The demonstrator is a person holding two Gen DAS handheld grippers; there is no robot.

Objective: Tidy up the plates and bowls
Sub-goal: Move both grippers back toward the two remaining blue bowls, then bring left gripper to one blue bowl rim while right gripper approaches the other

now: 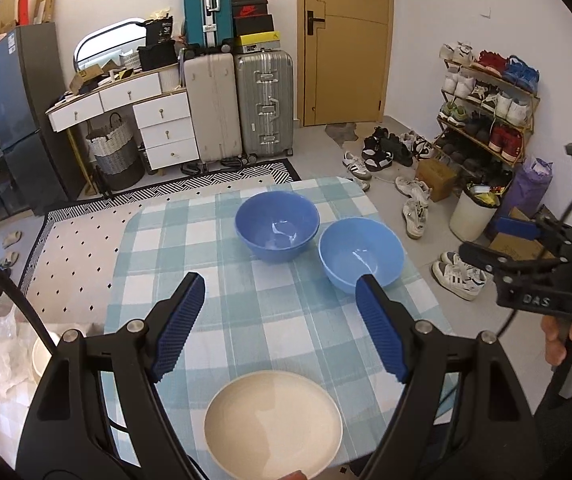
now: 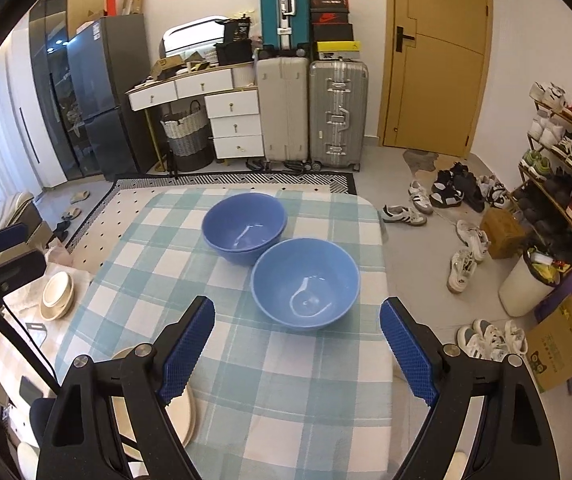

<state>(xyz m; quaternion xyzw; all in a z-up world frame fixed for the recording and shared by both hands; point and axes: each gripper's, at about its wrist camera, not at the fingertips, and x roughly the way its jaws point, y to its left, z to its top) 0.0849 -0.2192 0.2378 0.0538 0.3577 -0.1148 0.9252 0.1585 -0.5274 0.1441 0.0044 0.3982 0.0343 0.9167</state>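
Two blue bowls stand on the checked tablecloth (image 1: 246,320): a darker one (image 1: 277,226) at the far middle and a lighter one (image 1: 361,253) to its right. In the right wrist view they are the far bowl (image 2: 245,227) and the near bowl (image 2: 306,283), touching or nearly so. A cream plate (image 1: 273,424) lies at the table's near edge, below my open, empty left gripper (image 1: 282,320). In the right wrist view it (image 2: 184,408) peeks from behind the left finger. My right gripper (image 2: 296,344) is open and empty, just short of the near bowl.
Cream dishes (image 2: 58,294) are stacked on a low surface left of the table. Crumpled white plastic (image 1: 2,352) lies there too. Shoes (image 2: 468,256), a white bin (image 2: 526,284) and cardboard boxes (image 2: 562,344) lie on the floor to the right. Suitcases (image 2: 314,112) stand by the far wall.
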